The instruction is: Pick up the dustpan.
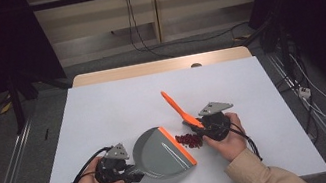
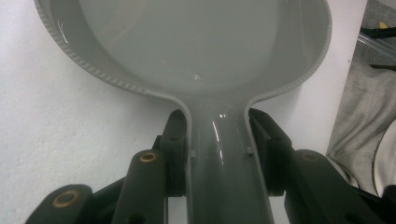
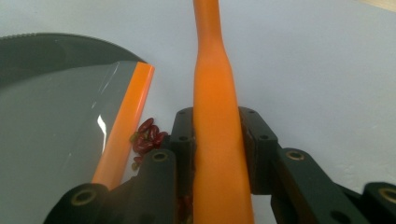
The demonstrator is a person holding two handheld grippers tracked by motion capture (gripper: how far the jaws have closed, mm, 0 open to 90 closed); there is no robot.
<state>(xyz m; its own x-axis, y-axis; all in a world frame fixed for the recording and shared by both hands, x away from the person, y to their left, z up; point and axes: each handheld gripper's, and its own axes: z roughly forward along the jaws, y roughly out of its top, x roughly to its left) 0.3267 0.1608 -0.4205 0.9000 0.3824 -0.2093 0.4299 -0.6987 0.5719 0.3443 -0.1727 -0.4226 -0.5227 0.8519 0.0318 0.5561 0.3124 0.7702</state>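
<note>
A grey dustpan (image 1: 159, 154) with an orange front lip (image 1: 178, 144) lies flat on the white table (image 1: 117, 104). My left gripper (image 1: 132, 173) is shut on the dustpan's handle (image 2: 224, 158), both pads pressing its sides. My right gripper (image 1: 203, 127) is shut on an orange brush (image 1: 179, 110), whose handle (image 3: 215, 140) runs up and away between the jaws. A small heap of dark red beans (image 1: 190, 140) lies on the table right in front of the orange lip (image 3: 123, 126), beside the right gripper; the beans (image 3: 147, 137) touch or nearly touch the lip.
The table's near edge runs just below both hands. Beyond the table's far edge are a wooden strip (image 1: 161, 66), floor cables (image 1: 141, 39) and dark stands at both sides. A grey sleeve or cloth (image 2: 364, 116) shows off the table's edge.
</note>
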